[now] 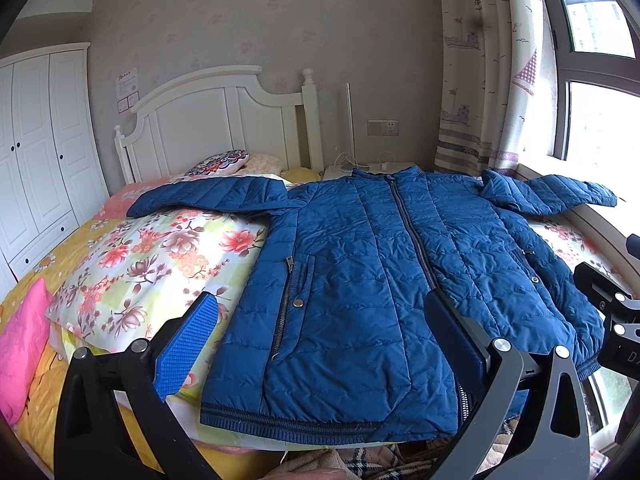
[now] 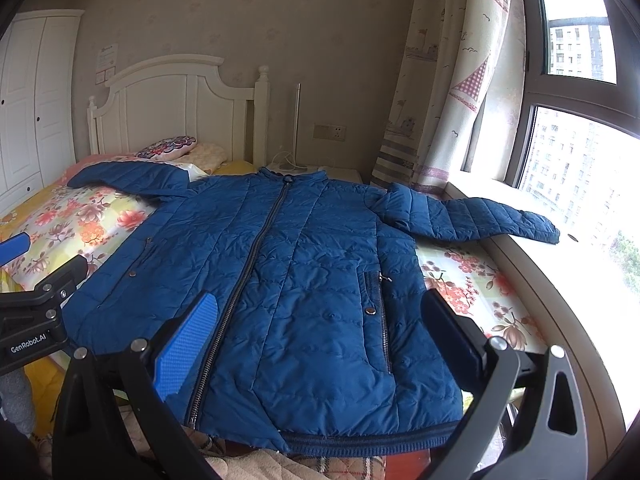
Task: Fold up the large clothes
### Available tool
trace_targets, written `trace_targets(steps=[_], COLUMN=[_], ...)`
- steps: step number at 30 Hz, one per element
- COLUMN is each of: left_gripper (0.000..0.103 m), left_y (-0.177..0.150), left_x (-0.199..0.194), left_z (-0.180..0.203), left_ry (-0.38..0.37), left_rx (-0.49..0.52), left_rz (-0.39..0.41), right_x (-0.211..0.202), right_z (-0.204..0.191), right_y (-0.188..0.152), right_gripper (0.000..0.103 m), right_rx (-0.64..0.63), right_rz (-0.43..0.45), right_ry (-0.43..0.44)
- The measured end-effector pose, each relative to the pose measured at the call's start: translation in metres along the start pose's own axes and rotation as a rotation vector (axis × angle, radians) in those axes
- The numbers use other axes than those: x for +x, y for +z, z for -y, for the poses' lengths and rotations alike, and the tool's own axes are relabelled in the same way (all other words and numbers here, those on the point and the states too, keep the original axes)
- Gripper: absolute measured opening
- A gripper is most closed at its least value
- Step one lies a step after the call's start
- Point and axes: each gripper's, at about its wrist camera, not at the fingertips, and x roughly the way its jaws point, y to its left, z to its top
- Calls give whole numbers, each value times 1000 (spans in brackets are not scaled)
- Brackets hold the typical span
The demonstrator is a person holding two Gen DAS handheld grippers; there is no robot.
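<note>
A blue quilted jacket (image 1: 352, 260) (image 2: 304, 260) lies front up on the bed, zipped shut, hem toward me and collar toward the headboard. One sleeve (image 1: 208, 196) stretches left over a floral pillow. The other sleeve (image 2: 472, 220) reaches right onto the window sill. My left gripper (image 1: 320, 308) hovers open over the jacket's left half, just above the hem. My right gripper (image 2: 320, 304) hovers open over the right half, near the pocket zip (image 2: 384, 316). Neither holds any fabric.
The floral pillow (image 1: 152, 268) and a pink cushion (image 1: 20, 340) lie left of the jacket. A white headboard (image 1: 208, 120) and wardrobe (image 1: 36, 140) stand behind. The window sill (image 2: 560, 280) and curtain (image 2: 432, 100) border the right. A plaid blanket (image 2: 320, 468) lies below the hem.
</note>
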Motion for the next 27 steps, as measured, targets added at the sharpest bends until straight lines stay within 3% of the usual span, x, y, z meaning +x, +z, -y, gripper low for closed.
trace_targets(steps=[27], left_gripper=[99], left_y=[0], left_x=[0], left_z=[-2], left_ry=[0], left_rx=[0], left_rz=[-1], right_x=[1], right_z=[-1], right_y=[-1], right_gripper=[101], right_rx=[2], right_rz=[-4], right_ry=[4])
